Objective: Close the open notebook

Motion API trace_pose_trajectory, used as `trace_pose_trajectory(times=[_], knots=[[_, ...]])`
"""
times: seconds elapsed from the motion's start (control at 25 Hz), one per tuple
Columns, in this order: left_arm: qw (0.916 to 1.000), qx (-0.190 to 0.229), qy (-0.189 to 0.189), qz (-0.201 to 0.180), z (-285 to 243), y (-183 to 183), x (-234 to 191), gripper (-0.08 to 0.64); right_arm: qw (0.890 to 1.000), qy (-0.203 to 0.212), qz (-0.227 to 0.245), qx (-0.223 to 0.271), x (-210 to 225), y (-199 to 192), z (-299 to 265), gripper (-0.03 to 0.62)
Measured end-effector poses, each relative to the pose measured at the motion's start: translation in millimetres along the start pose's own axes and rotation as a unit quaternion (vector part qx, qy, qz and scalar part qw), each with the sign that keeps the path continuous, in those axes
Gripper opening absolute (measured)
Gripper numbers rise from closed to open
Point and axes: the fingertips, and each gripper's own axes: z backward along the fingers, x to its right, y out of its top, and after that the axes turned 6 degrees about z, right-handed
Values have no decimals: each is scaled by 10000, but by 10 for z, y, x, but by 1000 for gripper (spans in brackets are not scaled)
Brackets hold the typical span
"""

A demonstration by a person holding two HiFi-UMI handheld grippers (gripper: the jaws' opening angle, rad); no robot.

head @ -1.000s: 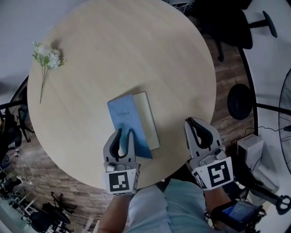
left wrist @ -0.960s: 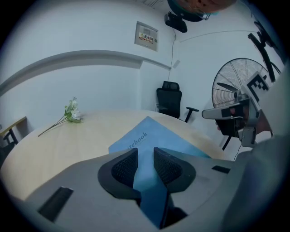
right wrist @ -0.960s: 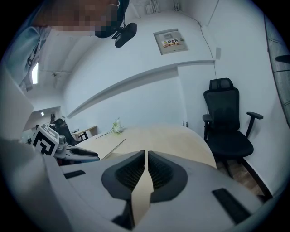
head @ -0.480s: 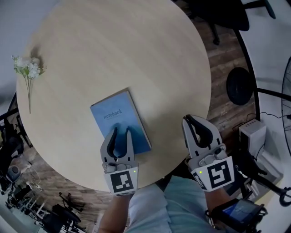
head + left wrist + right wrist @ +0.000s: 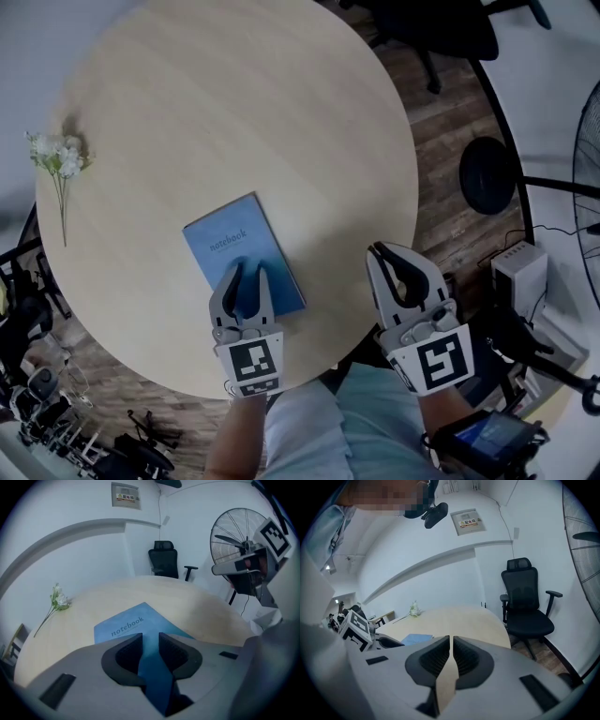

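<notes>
A blue rectangular notebook [image 5: 242, 251] with "notebook" printed on its cover lies closed and flat on the round pale wooden tabletop [image 5: 234, 112], in its near part, a little left of the middle. The left tool [image 5: 247, 269] points down over the near end of the cover. Its jaws stand partly apart and have just been closing, with only the blue cover showing through the gap and nothing gripped. Whether the tips touch the cover cannot be told. The right tool [image 5: 382, 251] is at the near right rim of the tabletop, well apart from the notebook, its jaws all but together and empty. A sprig of white flowers [image 5: 56, 155] lies at the far left edge.
</notes>
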Motion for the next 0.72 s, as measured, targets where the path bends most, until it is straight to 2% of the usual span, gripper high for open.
trace_pose_trajectory(times=[0.16,0.36,0.48,0.56,0.72], knots=[[9979,184,-132,613,247,129,-55,127,9999,-22,97,109,-155,165,127,51],[9904,1033,-75,919,856,515,-205,126,9989,-30,268,382,-468,431,297,51],[9794,1579,-101,1255,1311,669,-330,120,9971,99,495,570,-763,621,382,51],[9691,1996,-8,1451,1625,754,-413,114,9938,237,739,800,-965,776,430,51],[9538,2588,119,1523,2317,762,-564,93,9872,370,1054,1141,-1518,1008,674,51]])
